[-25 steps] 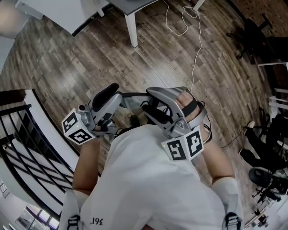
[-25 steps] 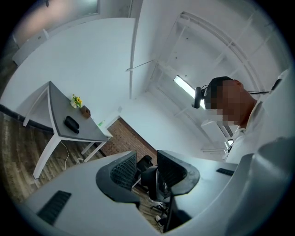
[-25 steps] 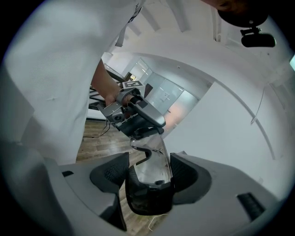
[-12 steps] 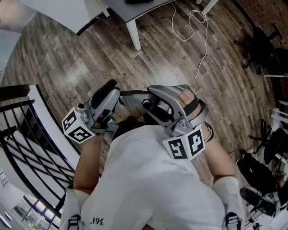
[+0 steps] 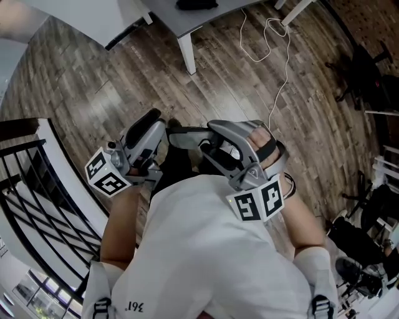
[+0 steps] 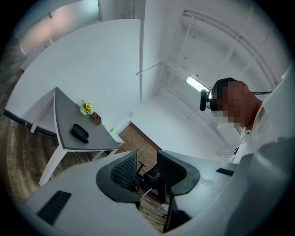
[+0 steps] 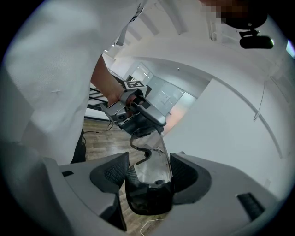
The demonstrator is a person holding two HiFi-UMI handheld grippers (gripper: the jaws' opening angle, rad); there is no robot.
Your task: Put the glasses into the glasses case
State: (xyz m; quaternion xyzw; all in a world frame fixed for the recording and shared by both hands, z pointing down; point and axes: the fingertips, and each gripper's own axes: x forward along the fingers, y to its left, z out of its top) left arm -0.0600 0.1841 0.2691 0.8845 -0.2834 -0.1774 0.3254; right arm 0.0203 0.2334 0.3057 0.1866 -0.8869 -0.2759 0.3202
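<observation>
My right gripper (image 7: 148,173) is shut on the glasses (image 7: 154,159), a clear lens in a dark frame that stands up between the pads. In the head view the right gripper (image 5: 209,140) is held in front of the person's body, and the left gripper (image 5: 153,124) sits just to its left. The left gripper (image 6: 147,170) is open, with only floor and room showing between its jaws. Its tips come close to the glasses' temple in the right gripper view; I cannot tell if they touch. A black glasses case (image 6: 79,132) lies shut on the grey table (image 6: 64,120) ahead, also visible as a dark glasses case (image 5: 196,4) at the top of the head view.
On the table stand a small flower pot (image 6: 85,108) and a brown box (image 6: 96,118). A white cable (image 5: 274,50) trails over the wooden floor beside the table leg (image 5: 186,53). A black railing (image 5: 37,205) runs along the left, and dark chairs and gear (image 5: 368,68) stand at the right.
The person has walked toward the table, so its edge and the black case have come into the top of the head view. Both grippers keep the same pose in front of the body.
</observation>
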